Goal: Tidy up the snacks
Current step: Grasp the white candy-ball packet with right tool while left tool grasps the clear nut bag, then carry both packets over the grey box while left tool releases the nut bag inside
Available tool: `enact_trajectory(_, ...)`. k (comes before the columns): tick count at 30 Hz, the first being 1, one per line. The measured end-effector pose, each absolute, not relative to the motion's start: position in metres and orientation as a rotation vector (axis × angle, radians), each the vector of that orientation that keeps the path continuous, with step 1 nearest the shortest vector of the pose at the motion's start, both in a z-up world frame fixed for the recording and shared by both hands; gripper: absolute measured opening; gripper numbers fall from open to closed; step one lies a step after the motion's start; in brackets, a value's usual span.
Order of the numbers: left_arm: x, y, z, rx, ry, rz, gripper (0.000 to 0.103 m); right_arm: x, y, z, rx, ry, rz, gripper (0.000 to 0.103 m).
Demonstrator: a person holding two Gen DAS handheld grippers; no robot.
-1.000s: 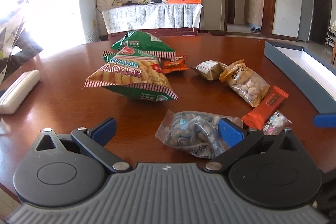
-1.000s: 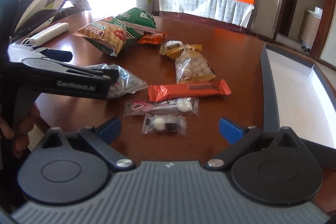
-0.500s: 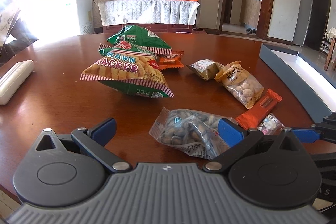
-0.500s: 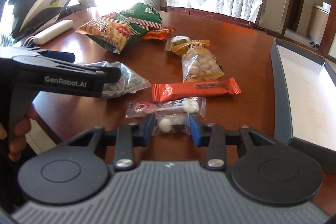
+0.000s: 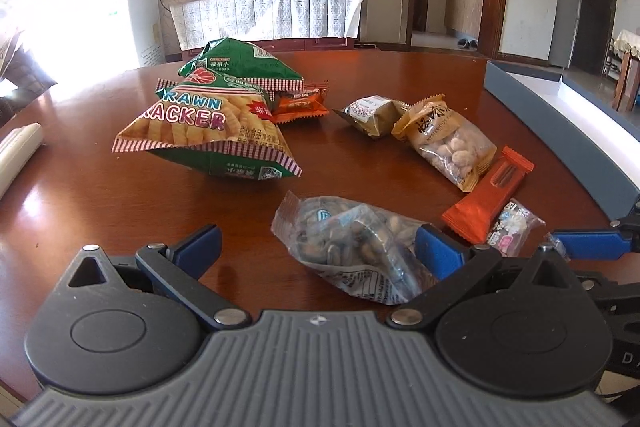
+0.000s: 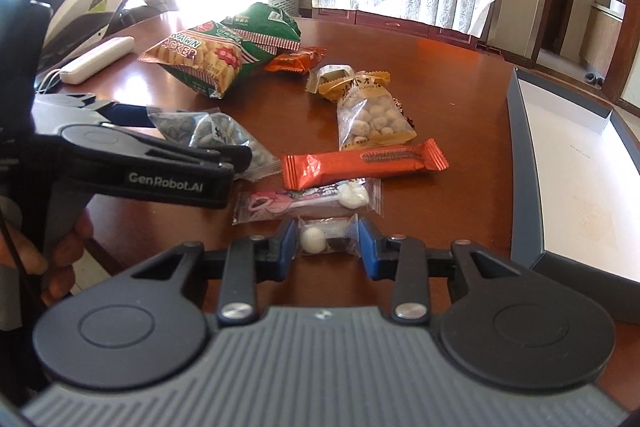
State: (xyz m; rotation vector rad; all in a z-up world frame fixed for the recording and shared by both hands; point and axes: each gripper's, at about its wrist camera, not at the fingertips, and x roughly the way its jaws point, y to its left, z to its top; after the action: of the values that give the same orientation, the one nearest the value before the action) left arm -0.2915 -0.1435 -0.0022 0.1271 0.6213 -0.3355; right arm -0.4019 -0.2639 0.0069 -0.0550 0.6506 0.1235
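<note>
Now right hand-held gripper [image 6: 327,242] closing on small candy packet [image 6: 326,238] — earlier spread wide; left hand-held gripper [image 5: 318,251] still apart.

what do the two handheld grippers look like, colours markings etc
Both grippers share one build: a ribbed grey front plate, two round black discs, black linkage arms with silver rivets, and blue finger pads. The left gripper shows this from above; seen sideways, its black body carries white "GenRobot.AI" lettering and a dark handle. The right gripper has the same grey plate and blue pads. A thin black cable runs by the handle.
</note>
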Motion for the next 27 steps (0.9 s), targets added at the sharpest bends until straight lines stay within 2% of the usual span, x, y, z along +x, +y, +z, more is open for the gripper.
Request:
enact_trajectory(1, -0.292, -0.143, -0.001, 0.119, 0.621, -0.350, 0.093, -0.402, -0.264, 0.007, -0.053, 0.651, 0.123, 0.037)
enact_trajectory(2, -0.292, -0.142, 0.000, 0.103, 0.620, -0.377, 0.072, -0.402, -0.265, 0.007, -0.051, 0.651, 0.122, 0.037)
enact_trajectory(3, -0.292, -0.140, 0.001, 0.081, 0.621, -0.413, 0.067, -0.402, -0.265, 0.007, -0.050, 0.651, 0.122, 0.037)
enact_trajectory(8, -0.289, -0.139, 0.001, 0.068, 0.625, -0.419, 0.065, -0.402, -0.263, 0.006, -0.062, 0.649, 0.124, 0.037)
enact_trajectory(16, -0.292, -0.134, 0.007, 0.061, 0.589, -0.398, 0.056, -0.406, -0.264, 0.010, -0.056, 0.631, 0.123, 0.037)
enact_trajectory(27, -0.293, -0.130, 0.026, 0.036, 0.523, -0.386, 0.055, -0.414, -0.272, 0.025, -0.019, 0.556, 0.127, 0.037)
